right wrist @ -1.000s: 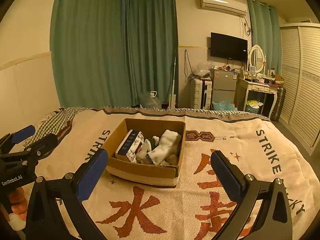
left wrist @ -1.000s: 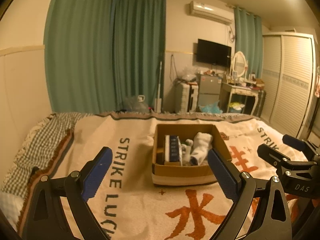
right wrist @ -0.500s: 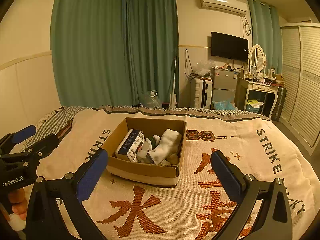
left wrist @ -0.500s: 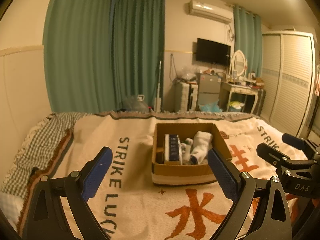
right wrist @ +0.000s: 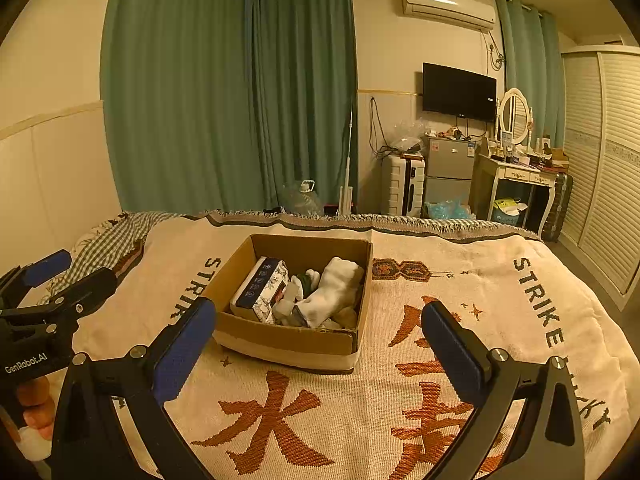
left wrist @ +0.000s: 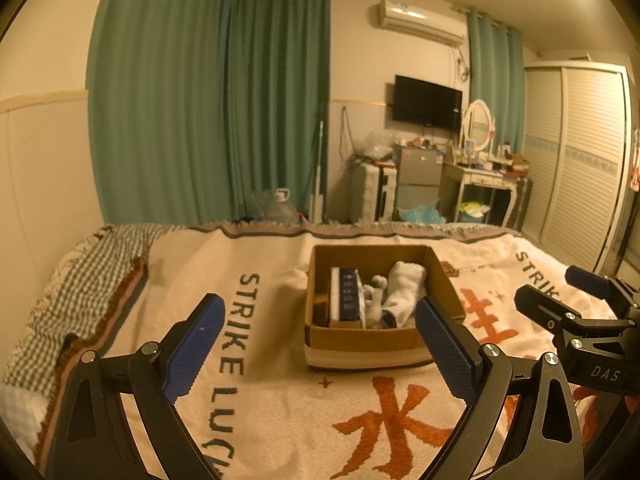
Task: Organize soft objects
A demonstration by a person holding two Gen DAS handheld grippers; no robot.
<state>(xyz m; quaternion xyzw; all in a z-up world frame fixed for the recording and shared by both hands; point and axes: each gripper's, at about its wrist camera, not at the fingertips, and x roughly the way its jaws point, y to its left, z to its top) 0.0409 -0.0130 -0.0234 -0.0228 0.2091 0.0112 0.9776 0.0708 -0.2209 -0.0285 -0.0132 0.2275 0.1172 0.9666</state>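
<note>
Facing you on the bed [right wrist: 520, 360] is one open cardboard box [right wrist: 288, 344], set on a cream blanket [left wrist: 280, 420] woven with orange characters and dark lettering.

Box contents, as far as they can be read:
- one tissue pack [right wrist: 262, 288] with a dark blue top and floral side, leaning against the left wall of the box;
- one white rolled towel or sock bundle [right wrist: 334, 292], lying toward the right wall;
- several small soft items [right wrist: 304, 280] between the two, too jumbled to tell apart.

Your tools:
- left gripper [left wrist: 316, 352]: jaws spread wide, nothing between them, held above the blanket just short of the box; in the left wrist view its right finger [left wrist: 444, 352] overlaps the box's near right corner.
- right gripper [right wrist: 316, 344]: jaws likewise released and empty, held above the blanket on the near side of the box, which sits between its blue pads [right wrist: 184, 348].
- each gripper shows at the edge of the other's view, side by side and apart; part of your hand [right wrist: 36, 404] shows under the left one.

Surroundings:
- checked sheet [left wrist: 80, 280] at the blanket's left edge;
- green curtains [right wrist: 240, 100] behind the bed;
- wall television [right wrist: 459, 91], air conditioner [right wrist: 448, 7], dressing table [right wrist: 516, 176] with oval mirror, louvred wardrobe [left wrist: 580, 160].
</note>
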